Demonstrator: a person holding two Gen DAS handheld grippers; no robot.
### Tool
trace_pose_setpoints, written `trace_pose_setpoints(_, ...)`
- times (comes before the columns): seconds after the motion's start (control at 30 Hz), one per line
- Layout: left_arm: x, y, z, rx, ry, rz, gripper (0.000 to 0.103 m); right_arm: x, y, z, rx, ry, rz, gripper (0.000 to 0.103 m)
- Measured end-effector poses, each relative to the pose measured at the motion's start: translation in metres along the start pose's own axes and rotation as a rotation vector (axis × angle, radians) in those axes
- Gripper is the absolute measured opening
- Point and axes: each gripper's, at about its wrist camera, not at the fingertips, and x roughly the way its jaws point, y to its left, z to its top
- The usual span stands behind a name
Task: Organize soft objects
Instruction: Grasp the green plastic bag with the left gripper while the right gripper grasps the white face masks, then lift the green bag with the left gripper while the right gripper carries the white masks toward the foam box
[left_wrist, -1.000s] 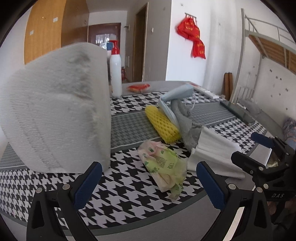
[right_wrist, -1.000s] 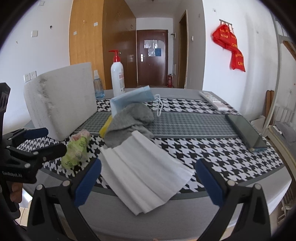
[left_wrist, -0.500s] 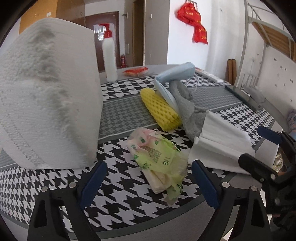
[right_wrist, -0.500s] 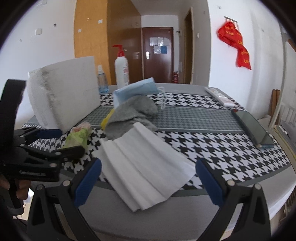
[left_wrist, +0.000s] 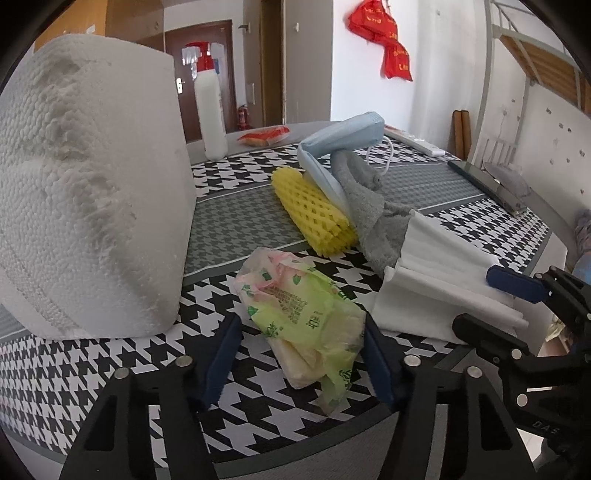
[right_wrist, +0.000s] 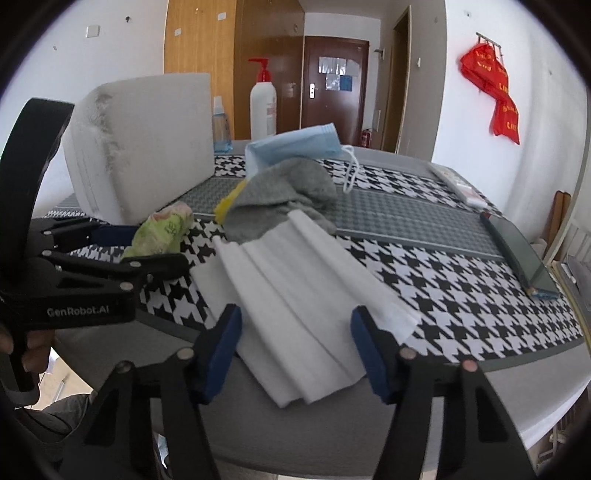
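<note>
Showing detail hidden from the right wrist camera, the left wrist view is revealing a yellow foam net sleeve (left_wrist: 314, 218) at 12 o'clock of the green tissue pack (left_wrist: 306, 317) and an orange packet (left_wrist: 263, 133) far back on the table (left_wrist: 155, 373). The right wrist view alone is showing a hand (right_wrist: 22, 354) gripping the left gripper (left_wrist: 301, 360) at 9 o'clock. Both grippers are pointing downward over the near table edge. The left gripper's jaws have just been closing and are standing apart, bracketing the tissue pack's near end; the right pad is sitting just beside the wrapper, contact uncertain. The right gripper (right_wrist: 295, 350) has likewise been closing its jaws, which are standing apart astride the folded white foam sheet (right_wrist: 303, 299), pads near its edges. A grey cloth (right_wrist: 284, 192) and blue face mask (right_wrist: 295, 146) are lying at 12 o'clock of the sheet; a white foam block (left_wrist: 85, 192) is standing at 10 o'clock of the tissue pack.
</note>
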Motion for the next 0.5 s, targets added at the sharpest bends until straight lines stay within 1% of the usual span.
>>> trace_pose_setpoints(0.07,-0.0012,-0.0008,-0.0007,0.006,-0.004,-0.01,0.056,-0.0015,0.0022,-0.0002,-0.013,0.005,-0.008,0.059)
trace_pose_setpoints(0.13,-0.0016,-0.0006,-0.0008,0.007,-0.005,-0.012,0.054,-0.0034,0.0035,-0.0003,-0.025,0.011,-0.01,0.044)
trace_pose_setpoints(0.17,-0.0026,0.0,-0.0015,0.006,-0.007,-0.012,0.051,-0.0038,0.0039,-0.0004,-0.027,0.013,-0.012,0.04)
trace_pose_setpoints(0.23,-0.0035,0.0012,-0.002,0.003,-0.01,-0.013,0.047,-0.0063,0.0055,-0.0018,-0.032,0.017,-0.013,0.027)
trace_pose_setpoints(0.27,-0.0041,0.0017,-0.0025,0.0,-0.012,-0.013,0.044,-0.0077,0.0056,-0.0026,-0.032,0.018,-0.016,0.023)
trace_pose_setpoints(0.3,-0.0042,0.0028,-0.0024,-0.004,-0.014,-0.014,0.043,-0.0081,0.005,-0.003,-0.027,0.02,-0.017,0.015)
trace_pose_setpoints(0.33,-0.0045,0.0037,-0.0027,-0.007,-0.018,-0.016,0.041,-0.0076,0.0032,-0.003,-0.022,0.024,-0.016,0.012)
trace_pose_setpoints(0.4,-0.0048,0.0038,-0.0027,-0.004,-0.022,-0.021,0.037,-0.0077,0.0001,-0.0034,-0.005,0.025,-0.002,0.01)
trace_pose_setpoints(0.5,-0.0073,0.0045,-0.003,-0.002,-0.032,-0.031,0.035,-0.0104,-0.0041,-0.0017,0.023,0.017,0.008,0.009)
